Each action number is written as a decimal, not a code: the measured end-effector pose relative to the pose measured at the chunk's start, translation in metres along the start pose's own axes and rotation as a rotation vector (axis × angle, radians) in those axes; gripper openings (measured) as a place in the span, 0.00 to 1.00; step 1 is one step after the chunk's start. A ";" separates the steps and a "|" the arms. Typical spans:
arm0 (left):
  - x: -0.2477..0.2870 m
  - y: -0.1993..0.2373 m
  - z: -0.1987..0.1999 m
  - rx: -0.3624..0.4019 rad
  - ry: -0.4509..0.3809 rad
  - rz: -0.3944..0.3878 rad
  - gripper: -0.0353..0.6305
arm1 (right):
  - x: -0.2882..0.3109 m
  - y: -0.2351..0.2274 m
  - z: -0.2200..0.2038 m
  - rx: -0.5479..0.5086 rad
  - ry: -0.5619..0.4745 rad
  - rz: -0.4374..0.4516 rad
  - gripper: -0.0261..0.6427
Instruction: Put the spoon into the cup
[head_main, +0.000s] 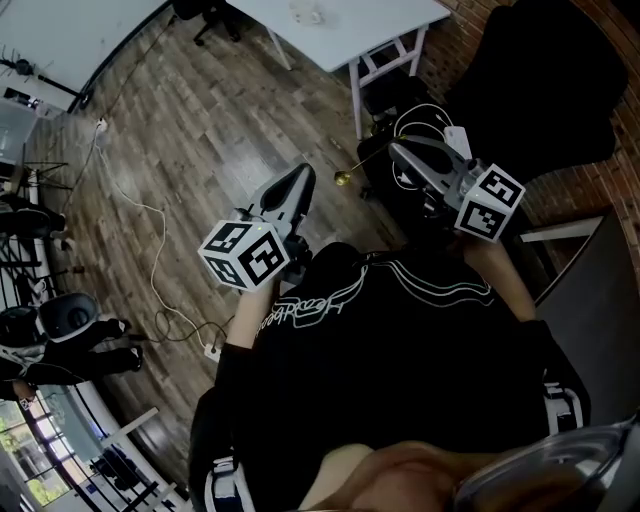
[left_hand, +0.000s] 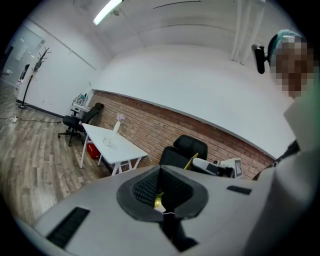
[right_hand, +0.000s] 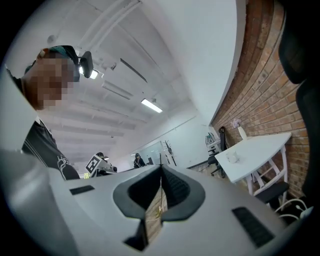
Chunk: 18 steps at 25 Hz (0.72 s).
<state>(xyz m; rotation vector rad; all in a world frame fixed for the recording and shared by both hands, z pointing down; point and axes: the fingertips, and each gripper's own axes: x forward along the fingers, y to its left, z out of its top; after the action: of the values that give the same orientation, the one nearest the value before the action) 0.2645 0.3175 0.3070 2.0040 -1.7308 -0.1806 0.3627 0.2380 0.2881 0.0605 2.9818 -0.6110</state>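
the right tool (head_main: 396, 150) is clamped shut on a thin gold-coloured metal spoon (head_main: 343, 178). in the head view the spoon's handle end sits at the tool's tips, and its small round bowl points out towards the person's left, in the air above the grey-brown wood plank floor (head_main: 200, 130). in the right gripper view the jaws of this tool (right_hand: 161, 172) meet in a tight seam, with the spoon (right_hand: 161, 160) showing as a fine line rising out of it.

the left tool (head_main: 302, 180) is held up in front of the person's black top with white line print (head_main: 400, 340), near the spoon's bowl but apart from it. in the left gripper view the jaws of this tool (left_hand: 160, 175) are pressed together. only a small yellowish glint lies deep in the seam, and i cannot tell what it is. that view also shows the right tool (left_hand: 214, 168) off to the side, with the spoon (left_hand: 191, 161) sticking out of its tip.

a white rectangular surface on white trestle legs (head_main: 400, 20) stands well beyond both tools, beside a red brick wall (left_hand: 150, 117). a small pale item lies on it, too small to make out. a black office chair (head_main: 550, 90) stands near the right tool, and a white cable (head_main: 155, 230) trails over the floor.
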 end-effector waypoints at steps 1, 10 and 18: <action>-0.001 0.003 -0.003 -0.007 0.004 0.009 0.06 | 0.001 -0.001 -0.003 0.016 -0.006 0.006 0.04; 0.006 0.036 -0.002 -0.039 0.023 0.021 0.06 | 0.031 -0.026 -0.022 0.126 -0.017 0.007 0.04; 0.034 0.145 0.025 -0.056 0.071 0.037 0.06 | 0.127 -0.085 -0.043 0.184 0.032 -0.040 0.04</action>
<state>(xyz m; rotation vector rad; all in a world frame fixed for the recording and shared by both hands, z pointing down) 0.1315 0.2666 0.3558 1.9139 -1.6985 -0.1419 0.2274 0.1795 0.3472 0.0234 2.9546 -0.8953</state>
